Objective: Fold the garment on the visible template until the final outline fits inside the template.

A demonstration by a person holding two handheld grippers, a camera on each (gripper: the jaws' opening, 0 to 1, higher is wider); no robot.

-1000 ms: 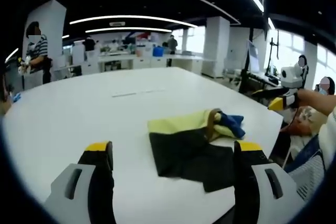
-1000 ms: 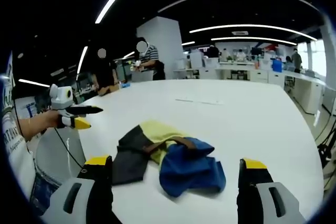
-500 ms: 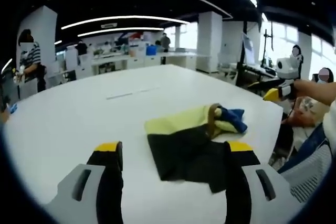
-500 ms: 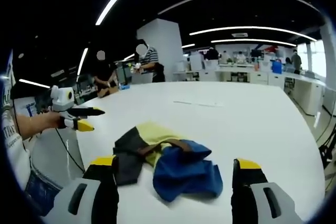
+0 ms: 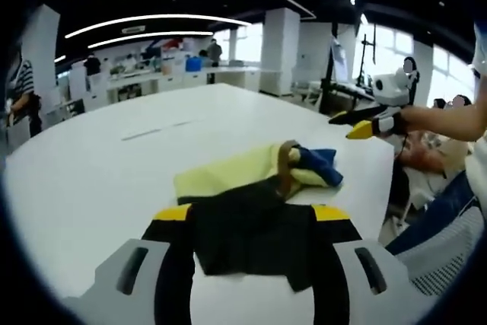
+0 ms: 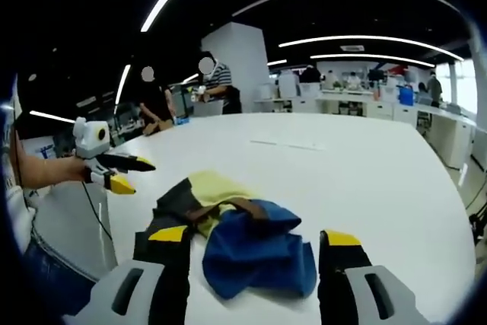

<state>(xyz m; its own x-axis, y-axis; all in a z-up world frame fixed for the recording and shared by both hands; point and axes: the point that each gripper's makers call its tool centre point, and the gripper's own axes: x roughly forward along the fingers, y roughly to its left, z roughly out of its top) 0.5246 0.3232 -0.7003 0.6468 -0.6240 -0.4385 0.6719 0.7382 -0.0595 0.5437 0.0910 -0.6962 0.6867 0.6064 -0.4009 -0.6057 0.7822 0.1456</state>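
A crumpled garment lies on the white table [image 5: 84, 180]. In the left gripper view its black part [image 5: 251, 234] is nearest, with a yellow part [image 5: 228, 176], a brown strip [image 5: 286, 169] and a blue part [image 5: 319, 164] behind. My left gripper [image 5: 253, 215] is open, its jaws either side of the black part, above it. In the right gripper view the blue part [image 6: 255, 253] is nearest and my right gripper [image 6: 255, 237] is open over it. Each gripper also appears in the other's view, hand-held beside the table: right gripper [image 5: 356, 122], left gripper [image 6: 122, 173].
Faint thin marks [image 5: 152, 129] cross the table beyond the garment, seen again as marks [image 6: 285, 144]. The near table edge [image 5: 380, 188] runs close by the garment. People [image 6: 217, 85] and desks stand far behind. A person's arm [image 5: 449, 119] is at the right.
Both cameras have come closer to the garment, and both pairs of jaws have narrowed somewhat. The garment lies as before.
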